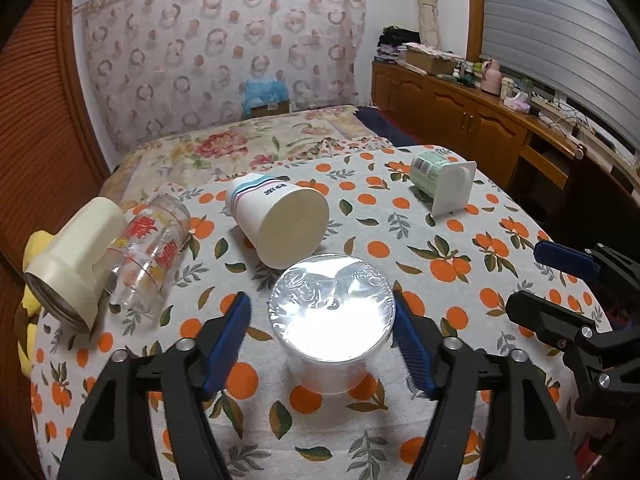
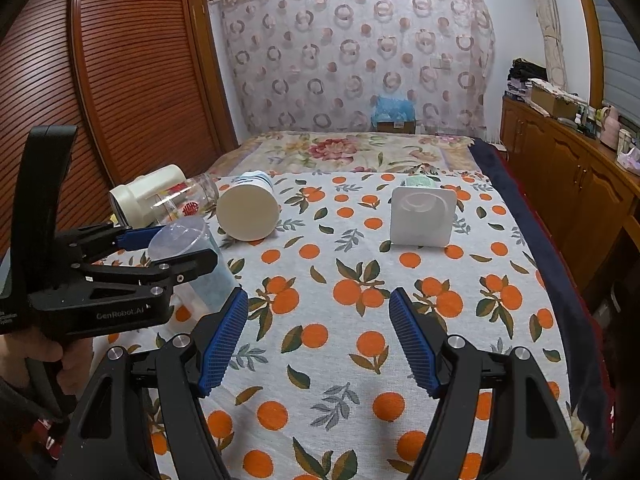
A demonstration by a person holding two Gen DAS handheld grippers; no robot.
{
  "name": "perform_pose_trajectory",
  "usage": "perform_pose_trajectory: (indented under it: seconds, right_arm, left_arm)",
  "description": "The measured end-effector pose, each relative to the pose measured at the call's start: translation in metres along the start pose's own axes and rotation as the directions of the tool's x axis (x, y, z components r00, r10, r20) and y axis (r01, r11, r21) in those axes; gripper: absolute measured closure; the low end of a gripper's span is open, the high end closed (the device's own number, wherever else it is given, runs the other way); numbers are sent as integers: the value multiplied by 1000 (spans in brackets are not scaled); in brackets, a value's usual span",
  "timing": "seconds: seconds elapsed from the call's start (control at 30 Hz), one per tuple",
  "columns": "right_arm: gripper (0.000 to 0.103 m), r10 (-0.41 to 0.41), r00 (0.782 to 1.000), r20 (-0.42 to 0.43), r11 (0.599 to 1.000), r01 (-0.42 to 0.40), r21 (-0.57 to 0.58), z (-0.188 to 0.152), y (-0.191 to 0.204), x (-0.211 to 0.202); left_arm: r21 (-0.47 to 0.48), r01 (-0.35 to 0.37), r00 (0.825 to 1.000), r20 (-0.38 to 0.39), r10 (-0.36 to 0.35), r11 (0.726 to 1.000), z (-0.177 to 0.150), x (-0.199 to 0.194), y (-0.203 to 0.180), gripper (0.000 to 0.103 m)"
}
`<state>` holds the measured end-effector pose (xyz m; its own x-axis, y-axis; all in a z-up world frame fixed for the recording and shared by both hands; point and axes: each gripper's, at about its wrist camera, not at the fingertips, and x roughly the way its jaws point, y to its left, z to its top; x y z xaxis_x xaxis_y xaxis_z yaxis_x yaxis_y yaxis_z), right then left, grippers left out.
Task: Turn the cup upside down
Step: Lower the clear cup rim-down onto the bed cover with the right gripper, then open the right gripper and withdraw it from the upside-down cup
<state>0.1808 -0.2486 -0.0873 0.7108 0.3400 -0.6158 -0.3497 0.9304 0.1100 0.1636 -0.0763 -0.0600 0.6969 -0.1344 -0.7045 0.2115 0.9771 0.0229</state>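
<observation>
A clear plastic cup (image 1: 332,320) stands upside down on the orange-print cloth, base up. My left gripper (image 1: 322,344) is open, its blue pads on either side of the cup without touching it. In the right wrist view the same cup (image 2: 188,256) sits between the left gripper's fingers (image 2: 184,260). My right gripper (image 2: 318,340) is open and empty above the cloth; it also shows at the right edge of the left wrist view (image 1: 560,280).
A striped paper cup (image 1: 280,220), a printed glass (image 1: 152,248), a cream mug (image 1: 76,256) and a green yogurt cup (image 1: 444,180) lie on their sides on the cloth (image 1: 400,260). A wooden cabinet (image 1: 460,108) runs along the right.
</observation>
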Motion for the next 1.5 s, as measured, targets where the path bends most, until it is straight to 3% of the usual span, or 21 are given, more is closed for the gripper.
perform_pose_trajectory:
  seconds: [0.43,0.53,0.63,0.87,1.27,1.5]
  right_arm:
    - [28,-12,999,32,1000,11,15,5,9,2]
    - [28,-9,999,35,1000,9,14,5,12,3]
    - [26,-11,999,39,1000,10,15,3,15,4]
    - [2,-23,995,97,1000,21,21,0,25,-4]
    - [2,-42,970,238,999,44,-1,0,57,-45]
    - [2,-49,966,253,999,50,3,-1,60,-53]
  left_arm:
    - [-78,-11,994,105,19,997,-17,-40,27,17]
    - [-102,-27,992,123,40,994,-22,-46,35,8]
    - [-109,-58,988,135,72,992,-26,-51,41,8]
    - [-121,-86,981,161,105,989,-38,-65,48,8]
    - [-158,-134,947,270,174,978,-54,-117,57,8]
    - [-172,-130,944,281,175,976,-56,-127,60,8]
